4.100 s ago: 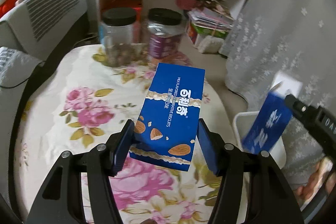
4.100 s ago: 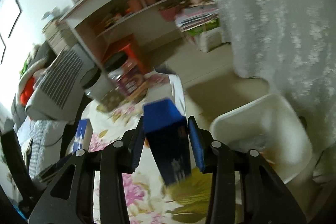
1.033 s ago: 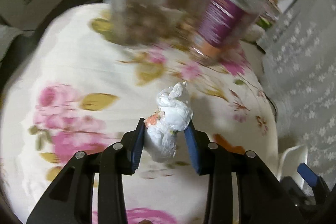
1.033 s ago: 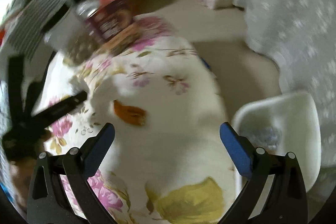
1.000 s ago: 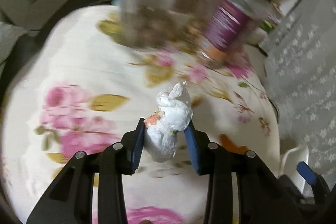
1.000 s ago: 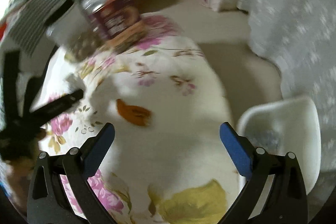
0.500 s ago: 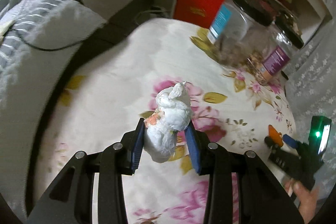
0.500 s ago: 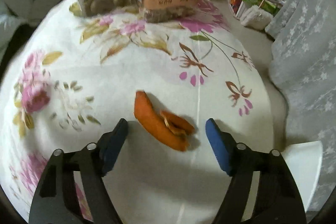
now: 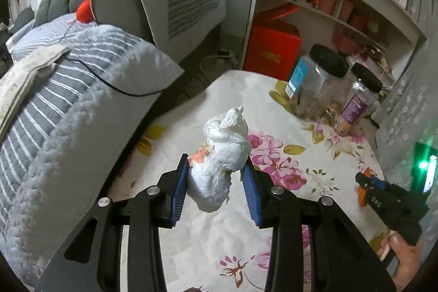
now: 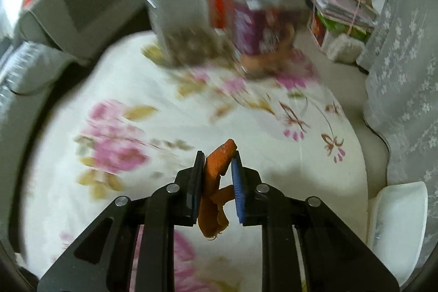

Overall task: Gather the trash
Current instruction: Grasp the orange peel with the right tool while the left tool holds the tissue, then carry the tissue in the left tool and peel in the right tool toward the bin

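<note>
Both fingers were loaded: left gripper (image 9: 216, 184) squeezing the tissue wad (image 9: 220, 160), right gripper (image 10: 217, 179) pinching the peel (image 10: 216, 177) above the worktop (image 10: 273, 155). Peel looked floppy, could've slipped before the bin (image 10: 397, 223) at right.

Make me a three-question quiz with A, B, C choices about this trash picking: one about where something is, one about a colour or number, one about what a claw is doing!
1. Where is the white bin?
A. on the table
B. beside the table's edge, lower down
C. on the shelf

2. What colour are the lids of the jars?
A. black
B. red
C. white

3. What is the left claw doing?
A. hanging open
B. squeezing a jar
C. squeezing the crumpled tissue

Answers: 1 B, the bin sits past the floral tablecloth's edge. 2 A, both lids are black. 3 C, its pads press the tissue's sides.
</note>
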Available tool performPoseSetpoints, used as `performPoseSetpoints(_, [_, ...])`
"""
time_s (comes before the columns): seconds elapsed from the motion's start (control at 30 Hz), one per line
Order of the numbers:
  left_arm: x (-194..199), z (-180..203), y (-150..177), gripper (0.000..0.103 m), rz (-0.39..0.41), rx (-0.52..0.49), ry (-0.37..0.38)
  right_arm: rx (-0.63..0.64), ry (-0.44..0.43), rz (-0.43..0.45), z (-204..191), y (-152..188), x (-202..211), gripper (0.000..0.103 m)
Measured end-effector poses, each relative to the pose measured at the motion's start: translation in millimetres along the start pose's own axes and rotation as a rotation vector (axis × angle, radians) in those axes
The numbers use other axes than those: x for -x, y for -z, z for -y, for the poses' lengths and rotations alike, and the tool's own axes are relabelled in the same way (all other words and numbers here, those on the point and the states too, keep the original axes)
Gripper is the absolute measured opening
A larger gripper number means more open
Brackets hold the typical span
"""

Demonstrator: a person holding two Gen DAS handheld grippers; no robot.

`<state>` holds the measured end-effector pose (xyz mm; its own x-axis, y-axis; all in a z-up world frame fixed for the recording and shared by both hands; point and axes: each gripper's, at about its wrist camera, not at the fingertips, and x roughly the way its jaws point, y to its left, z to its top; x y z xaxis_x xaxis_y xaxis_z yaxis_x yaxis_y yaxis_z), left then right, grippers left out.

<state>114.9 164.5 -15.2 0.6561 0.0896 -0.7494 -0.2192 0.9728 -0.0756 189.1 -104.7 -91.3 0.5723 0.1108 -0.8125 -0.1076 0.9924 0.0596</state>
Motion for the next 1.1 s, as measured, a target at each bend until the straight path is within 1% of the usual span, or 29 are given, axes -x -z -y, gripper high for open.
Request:
performPoseSetpoints(0.23, [31, -11, 11, 0.038, 0.048, 0.029, -0.001, -0.014, -0.098, 0.156, -25, 3, 74, 0.019])
performPoseSetpoints(0.43, [52, -9, 16, 0.038, 0.113, 0.027, -0.009, 0.002, -0.123, 0.265, -32, 13, 120, 0.019])
performPoseSetpoints(0.67, [72, 3, 18, 0.038, 0.191, 0.022, 0.014, 0.000, -0.102, 0.343, -24, 23, 145, 0.019])
performPoseSetpoints(0.77, [79, 11, 19, 0.038, 0.223, 0.016, 0.021, -0.007, -0.090, 0.363, -19, 28, 151, 0.019])
performPoseSetpoints(1.1, [82, 44, 20, 0.038, 0.241, -0.005, 0.073, -0.031, -0.059, 0.392, 2, 36, 166, 0.019])
